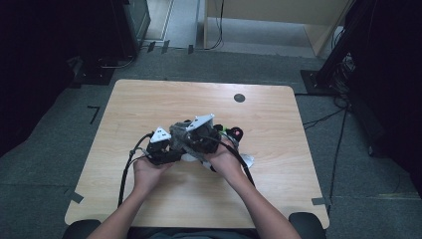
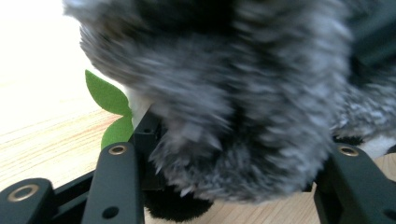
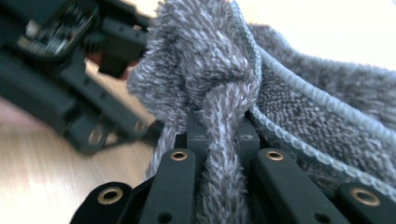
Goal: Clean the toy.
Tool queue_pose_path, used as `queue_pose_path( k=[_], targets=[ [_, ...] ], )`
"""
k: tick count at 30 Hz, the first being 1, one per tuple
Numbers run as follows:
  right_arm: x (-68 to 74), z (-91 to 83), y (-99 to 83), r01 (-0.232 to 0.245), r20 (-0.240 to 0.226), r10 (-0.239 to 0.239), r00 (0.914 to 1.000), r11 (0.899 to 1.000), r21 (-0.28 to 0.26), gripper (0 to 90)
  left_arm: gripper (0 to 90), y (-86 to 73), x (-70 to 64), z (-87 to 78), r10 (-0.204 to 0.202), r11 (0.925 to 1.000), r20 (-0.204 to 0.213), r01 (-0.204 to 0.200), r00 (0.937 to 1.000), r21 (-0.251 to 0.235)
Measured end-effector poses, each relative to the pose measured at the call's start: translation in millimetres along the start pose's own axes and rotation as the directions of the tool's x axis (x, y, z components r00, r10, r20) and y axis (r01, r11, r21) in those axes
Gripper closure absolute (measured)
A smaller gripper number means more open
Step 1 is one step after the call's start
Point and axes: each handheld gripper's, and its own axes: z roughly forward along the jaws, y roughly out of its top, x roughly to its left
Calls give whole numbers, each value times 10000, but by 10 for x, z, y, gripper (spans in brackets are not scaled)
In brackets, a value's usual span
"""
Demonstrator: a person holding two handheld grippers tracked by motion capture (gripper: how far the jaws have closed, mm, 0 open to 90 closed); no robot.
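Centrally, fuzzy grey plush fabric (image 3: 224, 93), pinched by right claw (image 3: 223, 154)

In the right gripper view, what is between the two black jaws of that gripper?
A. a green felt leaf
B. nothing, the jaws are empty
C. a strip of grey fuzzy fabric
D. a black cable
C: in the right gripper view a fold of the grey fuzzy fabric runs down between the two jaws of the right gripper, which press it from both sides.

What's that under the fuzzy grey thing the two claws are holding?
Under the grey furry fabric are green felt leaves, something black, and the wooden table. The fabric covers the rest, so what it belongs to stays hidden.
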Motion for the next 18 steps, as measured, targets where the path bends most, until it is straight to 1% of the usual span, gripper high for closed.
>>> queue_pose_path(
  k=[1,2,5,7,9,11,14,16,17,18],
  targets=[
    [0,0,0,0,0,0,10000,10000,0,833,461,0,0,0,0,10000,0,0,10000,0],
    [6,-36,-75,-48,-142,47,9999,9999,-90,834,465,-2,0,0,73,10000,33,-74,10000,24],
    [12,-61,-125,-100,-223,97,9997,9998,-142,835,468,-3,-6,1,109,9999,48,-109,9999,43],
    [26,-95,-174,-47,-245,43,9997,9998,-170,835,469,-1,-11,-1,140,9999,53,-140,9999,76],
    [37,-124,-223,-6,-270,-2,9996,9996,-292,835,468,-2,-15,1,171,9998,96,-172,9998,89],
    [39,-168,-271,-23,-233,11,9997,9989,-477,835,468,1,-16,3,119,9999,158,-120,9998,83],
    [30,-198,-289,-87,-326,71,9994,9988,-487,835,469,1,-10,3,81,9999,177,-82,9998,93],
    [26,-226,-306,-72,-451,55,9990,9992,-387,836,471,-1,7,4,-78,10000,257,77,9996,54],
    [28,-241,-316,-7,-500,-12,9987,9993,-378,836,472,-2,12,5,-96,10000,277,95,9996,29],
    [42,-272,-342,22,-537,-37,9985,9996,-270,836,472,-3,1,8,-22,10000,226,22,9997,11]
  ],
)
